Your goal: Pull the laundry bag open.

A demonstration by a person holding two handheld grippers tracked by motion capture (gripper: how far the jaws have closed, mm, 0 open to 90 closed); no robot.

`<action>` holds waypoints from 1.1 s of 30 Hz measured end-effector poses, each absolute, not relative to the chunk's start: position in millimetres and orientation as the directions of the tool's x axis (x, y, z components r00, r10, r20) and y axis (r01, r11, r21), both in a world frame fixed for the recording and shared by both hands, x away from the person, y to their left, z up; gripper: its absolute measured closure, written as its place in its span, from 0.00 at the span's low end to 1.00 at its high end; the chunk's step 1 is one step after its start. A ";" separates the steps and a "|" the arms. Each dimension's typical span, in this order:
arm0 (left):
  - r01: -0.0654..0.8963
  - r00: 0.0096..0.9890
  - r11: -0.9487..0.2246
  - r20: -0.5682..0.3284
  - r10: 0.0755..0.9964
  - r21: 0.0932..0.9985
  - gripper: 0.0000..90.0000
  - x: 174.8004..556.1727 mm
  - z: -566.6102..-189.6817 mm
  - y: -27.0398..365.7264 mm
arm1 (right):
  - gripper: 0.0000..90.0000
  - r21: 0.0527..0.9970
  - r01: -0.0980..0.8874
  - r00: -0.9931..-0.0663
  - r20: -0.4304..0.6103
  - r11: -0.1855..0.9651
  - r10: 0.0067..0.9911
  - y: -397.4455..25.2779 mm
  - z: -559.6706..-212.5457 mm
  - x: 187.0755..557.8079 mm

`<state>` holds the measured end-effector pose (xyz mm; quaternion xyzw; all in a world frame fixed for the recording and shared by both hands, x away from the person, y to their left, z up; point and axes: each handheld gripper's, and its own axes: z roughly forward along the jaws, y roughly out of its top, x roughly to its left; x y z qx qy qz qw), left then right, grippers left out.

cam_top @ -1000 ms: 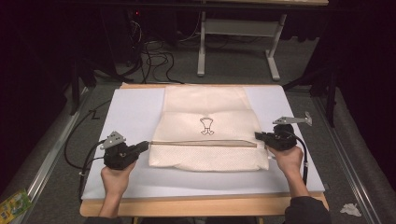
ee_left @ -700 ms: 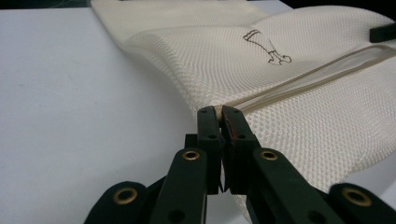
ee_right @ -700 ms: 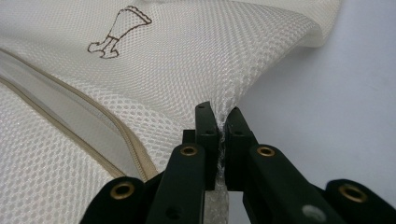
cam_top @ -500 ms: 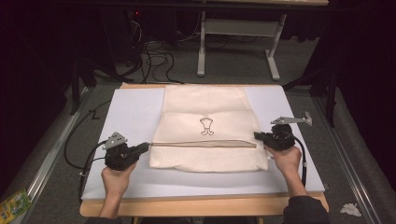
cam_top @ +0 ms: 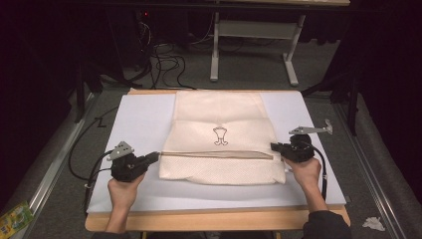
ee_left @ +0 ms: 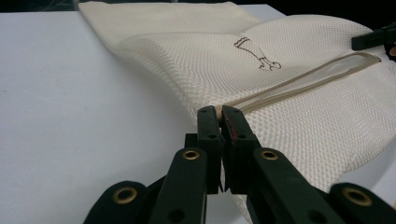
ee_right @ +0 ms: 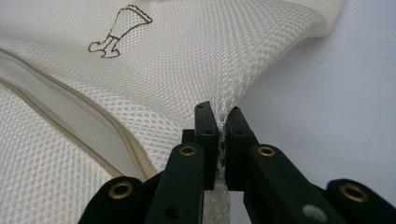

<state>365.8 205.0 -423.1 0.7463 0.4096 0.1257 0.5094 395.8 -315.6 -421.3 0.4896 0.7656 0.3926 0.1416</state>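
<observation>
A cream mesh laundry bag (cam_top: 219, 124) lies on the white table sheet (cam_top: 139, 124), folded over near its front, with a beige zip band (cam_top: 214, 154) across it and a small brown emblem (cam_top: 220, 136). My left gripper (cam_top: 153, 157) is shut on the bag's left edge at the zip end. In the left gripper view the mesh bag (ee_left: 280, 70) sits pinched between the jaws of the left gripper (ee_left: 220, 114). My right gripper (cam_top: 275, 147) is shut on the bag's right edge; the right gripper view shows the mesh bag (ee_right: 187, 60) bunched between the right gripper (ee_right: 219, 114) jaws.
The white sheet covers a wooden table (cam_top: 214, 219) whose front edge is near the person's hands. Cables (cam_top: 79, 159) trail off the left side. A grey metal frame (cam_top: 254, 45) stands on the floor beyond the table. Small litter (cam_top: 15, 219) lies on the floor at lower left.
Both grippers have stayed shut on the bag's edges; the left has drifted slightly toward the person and the fold line has shifted little.
</observation>
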 end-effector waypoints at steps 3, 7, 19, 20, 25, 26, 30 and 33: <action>0.489 0.636 -0.156 -0.228 0.737 0.858 0.97 365.3 -425.9 202.0 | 0.98 0.732 0.644 -0.477 0.159 0.221 0.864 -316.8 -422.7 396.5; 0.494 0.639 -0.173 -0.222 0.736 0.852 0.97 364.9 -427.9 201.0 | 0.97 0.732 0.645 -0.478 0.163 0.219 0.863 -318.8 -426.2 394.2; 0.491 0.633 -0.179 -0.208 0.746 0.852 0.97 363.0 -430.2 202.9 | 0.97 0.733 0.636 -0.501 0.154 0.241 0.852 -315.9 -431.6 392.0; 0.492 0.633 -0.179 -0.209 0.746 0.852 0.97 362.7 -431.2 202.6 | 0.97 0.730 0.639 -0.500 0.155 0.242 0.852 -315.8 -433.8 392.3; 0.512 0.628 -0.207 -0.200 0.752 0.834 0.97 362.8 -438.5 199.4 | 0.96 0.717 0.655 -0.495 0.168 0.239 0.853 -316.1 -444.1 393.7; 0.513 0.628 -0.209 -0.198 0.752 0.832 0.96 362.9 -439.7 199.4 | 0.95 0.713 0.659 -0.494 0.169 0.240 0.853 -316.1 -445.6 393.8; 0.537 0.619 -0.227 -0.197 0.760 0.812 0.95 366.8 -447.2 198.2 | 0.88 0.701 0.671 -0.493 0.179 0.241 0.851 -315.2 -452.2 395.2; 0.538 0.617 -0.239 -0.185 0.765 0.808 0.94 369.1 -455.2 198.6 | 0.80 0.710 0.668 -0.480 0.184 0.222 0.858 -316.7 -454.6 395.4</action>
